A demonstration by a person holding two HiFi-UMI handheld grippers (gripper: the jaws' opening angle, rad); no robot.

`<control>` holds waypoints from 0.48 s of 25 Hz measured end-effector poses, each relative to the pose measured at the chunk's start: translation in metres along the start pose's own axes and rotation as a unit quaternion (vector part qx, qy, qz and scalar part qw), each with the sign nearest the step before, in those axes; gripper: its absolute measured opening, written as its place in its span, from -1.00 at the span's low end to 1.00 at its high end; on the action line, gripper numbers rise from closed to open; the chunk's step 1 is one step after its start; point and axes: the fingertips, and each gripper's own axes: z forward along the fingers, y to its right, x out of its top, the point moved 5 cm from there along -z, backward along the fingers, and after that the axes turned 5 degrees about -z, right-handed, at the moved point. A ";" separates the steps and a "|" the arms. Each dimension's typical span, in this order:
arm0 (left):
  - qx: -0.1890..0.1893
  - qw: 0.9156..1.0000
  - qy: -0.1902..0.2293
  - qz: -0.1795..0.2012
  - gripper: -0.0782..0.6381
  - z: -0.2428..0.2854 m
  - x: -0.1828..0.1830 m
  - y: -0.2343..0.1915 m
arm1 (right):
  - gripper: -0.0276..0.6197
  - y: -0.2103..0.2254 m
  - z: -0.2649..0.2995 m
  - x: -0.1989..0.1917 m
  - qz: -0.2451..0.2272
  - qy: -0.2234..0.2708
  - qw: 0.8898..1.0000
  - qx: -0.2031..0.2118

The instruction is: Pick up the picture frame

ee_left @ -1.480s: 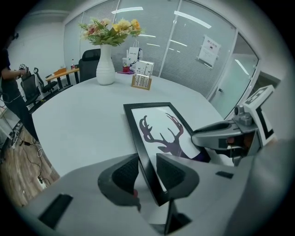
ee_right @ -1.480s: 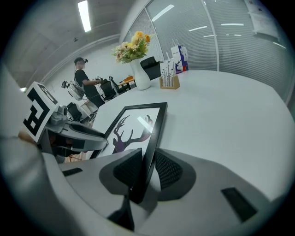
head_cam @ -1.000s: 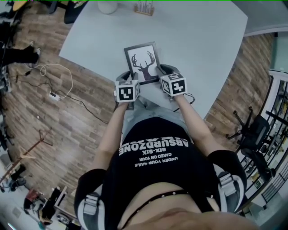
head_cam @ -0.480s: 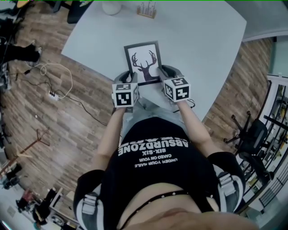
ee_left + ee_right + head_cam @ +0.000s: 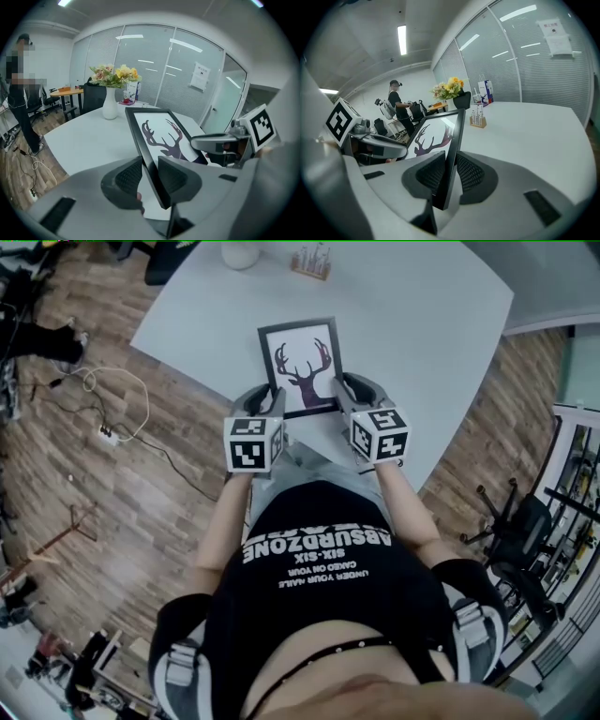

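Grip comes first: the left gripper [image 5: 151, 174] is clamped on the left rail of the picture frame [image 5: 302, 368], at about 7 o'clock on the frame, and its jaws have just been closing a little tighter. The right gripper [image 5: 450, 173] is clamped on the opposite rail at about 5 o'clock, pads flat on front and back. The frame hangs between the two at my 12 o'clock, deer print up, its top edge tilted away from me, and it looks clear of the white table [image 5: 422, 324].

Both holds sit low on the rails, so I judge the top to be the heavy, free end. To lift well I would raise both hands together at the same rate and hold their spacing fixed, since any twist between them could lever the thin rails out of the pads.

Room is generous. The flower vase [image 5: 242, 251] stands at 11 o'clock and the tube rack [image 5: 310, 261] at 12 o'clock, both well beyond the frame's top. The table's near edge runs just under my grippers, with wood floor [image 5: 169, 493] and a loose cable [image 5: 122, 418] off at 9 o'clock.
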 end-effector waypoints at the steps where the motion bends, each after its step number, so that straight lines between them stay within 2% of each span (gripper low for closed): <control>1: -0.001 1.000 0.006 0.001 -0.46 -0.004 0.004 0.001 | -0.64 -0.001 -0.003 0.003 0.003 0.008 1.000 -0.001; 5: -0.001 0.999 0.023 0.025 -0.46 -0.015 0.019 0.009 | -0.64 -0.004 -0.017 0.015 0.006 0.044 0.999 -0.009; 8: -0.003 0.998 0.031 0.045 -0.46 -0.026 0.021 0.019 | -0.64 -0.009 -0.034 0.020 -0.017 0.073 0.997 -0.022; 12: -0.008 0.997 0.051 0.056 -0.46 -0.044 0.025 0.030 | -0.64 -0.014 -0.052 0.027 -0.019 0.101 0.994 -0.021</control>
